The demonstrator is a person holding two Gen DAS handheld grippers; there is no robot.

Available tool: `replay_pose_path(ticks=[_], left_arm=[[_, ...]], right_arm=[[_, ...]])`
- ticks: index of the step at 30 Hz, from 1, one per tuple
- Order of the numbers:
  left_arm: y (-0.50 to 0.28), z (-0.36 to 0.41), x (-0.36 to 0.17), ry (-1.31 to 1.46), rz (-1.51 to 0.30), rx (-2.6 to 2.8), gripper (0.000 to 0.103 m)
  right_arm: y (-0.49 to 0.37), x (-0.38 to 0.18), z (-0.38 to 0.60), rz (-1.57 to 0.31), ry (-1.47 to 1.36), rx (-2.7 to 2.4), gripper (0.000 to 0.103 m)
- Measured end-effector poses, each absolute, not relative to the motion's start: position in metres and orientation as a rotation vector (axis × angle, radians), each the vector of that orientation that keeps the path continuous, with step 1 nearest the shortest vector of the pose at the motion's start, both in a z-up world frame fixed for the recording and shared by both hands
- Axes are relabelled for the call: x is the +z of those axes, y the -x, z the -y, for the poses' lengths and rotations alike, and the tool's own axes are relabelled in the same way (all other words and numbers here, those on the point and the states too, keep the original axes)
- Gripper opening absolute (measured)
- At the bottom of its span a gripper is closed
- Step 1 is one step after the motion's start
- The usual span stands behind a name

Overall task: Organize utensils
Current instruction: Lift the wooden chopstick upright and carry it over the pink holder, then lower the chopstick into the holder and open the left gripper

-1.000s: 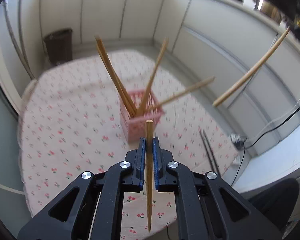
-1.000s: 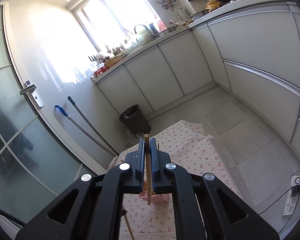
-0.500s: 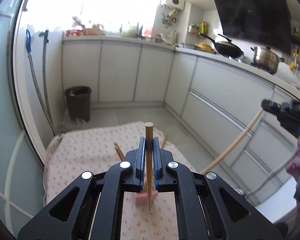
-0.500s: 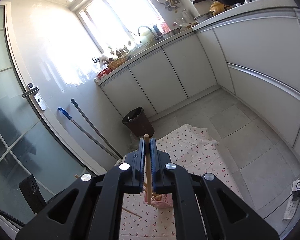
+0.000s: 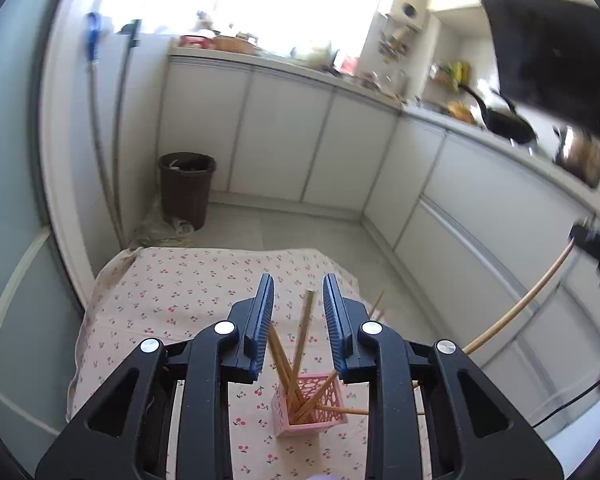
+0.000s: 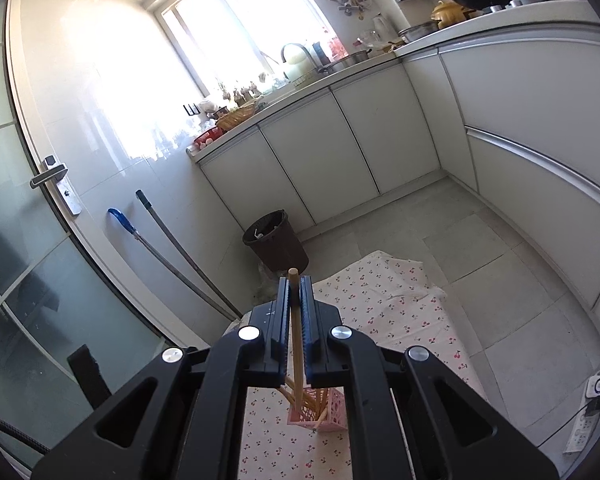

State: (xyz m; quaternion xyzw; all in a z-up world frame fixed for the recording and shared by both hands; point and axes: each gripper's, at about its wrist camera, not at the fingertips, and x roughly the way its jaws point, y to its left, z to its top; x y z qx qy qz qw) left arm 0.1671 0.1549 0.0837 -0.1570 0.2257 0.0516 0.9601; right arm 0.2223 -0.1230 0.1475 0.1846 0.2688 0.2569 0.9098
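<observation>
- Left claw [image 5: 298,320] has just been opening, nothing between its jaws; the pink holder [image 5: 311,404] below is light, its chopsticks [image 5: 304,330] splayed.
- Right claw [image 6: 294,330] is clamped on a chopstick [image 6: 296,344]; a skewed drop could tip the holder or skitter off the tabletop [image 5: 160,292].

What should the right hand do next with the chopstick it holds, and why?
Probably lower it into the pink holder. The right gripper is shut on one chopstick, upright, its lower tip already over the holder's mouth. The left gripper has just been opening, with nothing between its fingers, and the other chopsticks stand in the holder.
</observation>
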Motion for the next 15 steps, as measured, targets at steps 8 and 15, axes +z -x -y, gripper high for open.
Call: replay_pose_path(ticks=[8,15], left_arm=[[-0.122,-0.180,0.124,0.421,-0.318,0.120,0.048],[-0.137,-0.176,0.112,0.408,-0.380,0.108,0.048]], right_arm=[[-0.225,0.137,0.084,-0.550,-0.290,0.512,0.006],[-0.238,0.115,0.052,-0.576,-0.255,0.510,0.006]])
